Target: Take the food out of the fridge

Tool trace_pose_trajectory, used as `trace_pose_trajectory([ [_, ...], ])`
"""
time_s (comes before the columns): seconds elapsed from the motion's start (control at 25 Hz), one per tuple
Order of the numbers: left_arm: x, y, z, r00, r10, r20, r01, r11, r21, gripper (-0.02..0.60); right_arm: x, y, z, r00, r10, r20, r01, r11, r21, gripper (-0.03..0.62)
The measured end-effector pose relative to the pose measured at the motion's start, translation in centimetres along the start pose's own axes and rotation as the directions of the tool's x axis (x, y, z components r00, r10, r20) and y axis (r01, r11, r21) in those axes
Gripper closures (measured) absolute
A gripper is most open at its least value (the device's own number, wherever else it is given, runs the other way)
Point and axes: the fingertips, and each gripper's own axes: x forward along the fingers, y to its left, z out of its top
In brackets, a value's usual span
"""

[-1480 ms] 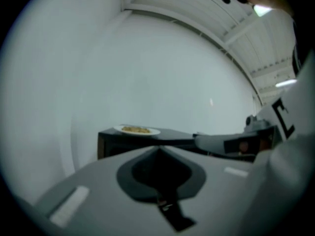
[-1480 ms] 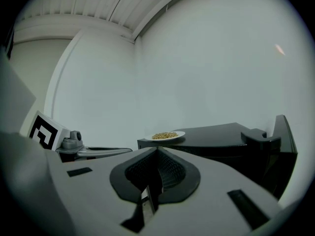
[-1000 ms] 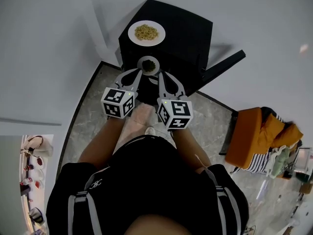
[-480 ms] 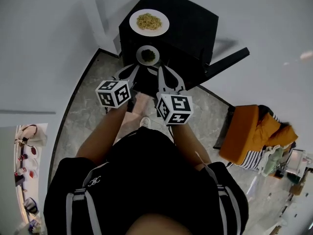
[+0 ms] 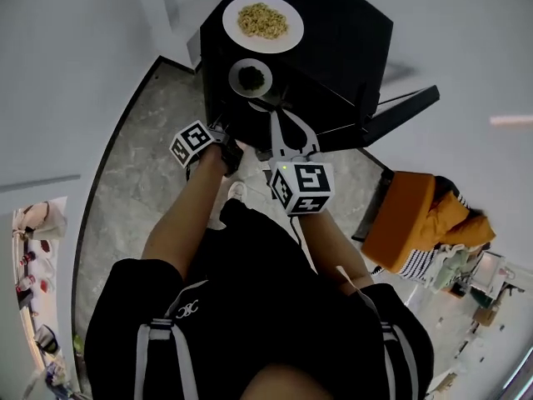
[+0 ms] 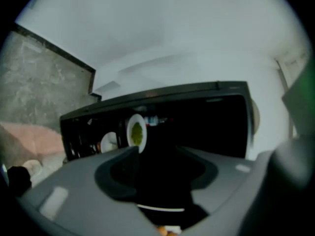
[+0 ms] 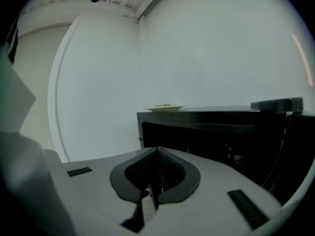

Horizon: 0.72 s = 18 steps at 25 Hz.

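Matt black, glazed white, mottled stone

The fridge (image 5: 333,32) is smooth matt black. The large plate (image 5: 262,23) and small plate (image 5: 250,77) look like glossy white ceramic. The floor (image 5: 141,182) looks like mottled grey stone. The right gripper (image 7: 157,151) is matt grey plastic with ribbed dark pads (image 7: 170,173). The orange cloth (image 5: 396,223) is soft and creased.

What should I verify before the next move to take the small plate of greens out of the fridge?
1. Fridge door open: ok, it is swung aside.
2. Left gripper ready to grasp: ok, jaws apart with nothing between them.
3. Right gripper ready to grasp: not ok, jaws are together.
4. Small plate of greens gripped: not ok, neither gripper holds it.
5. Room on the fridge top beside the large plate of noodles: ok, bare black surface shows.
6. What the small plate rests on: cannot tell, the interior is too dark.
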Motion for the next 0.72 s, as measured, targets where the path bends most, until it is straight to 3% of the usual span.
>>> trace_pose_trajectory([
  [0.16, 4.9, 5.0, 1.9, 0.995, 0.020, 0.101, -0.014, 0.998, -0.062, 0.349, 1.5, -0.3, -1.9, 0.997, 0.021, -0.068, -0.023, 0.999, -0.035, 0.594],
  [0.4, 10.9, 9.0, 0.8, 0.997, 0.052, 0.054, -0.049, 0.997, -0.056, 0.334, 2.9, -1.4, -5.1, 0.987, 0.043, -0.152, -0.054, 0.996, -0.066, 0.594],
  [0.72, 13.5, 12.0, 1.3, 0.992, 0.115, 0.059, -0.111, 0.992, -0.065, 0.334, 4.2, -3.4, -7.6, 0.976, 0.062, -0.209, -0.074, 0.996, -0.051, 0.594],
])
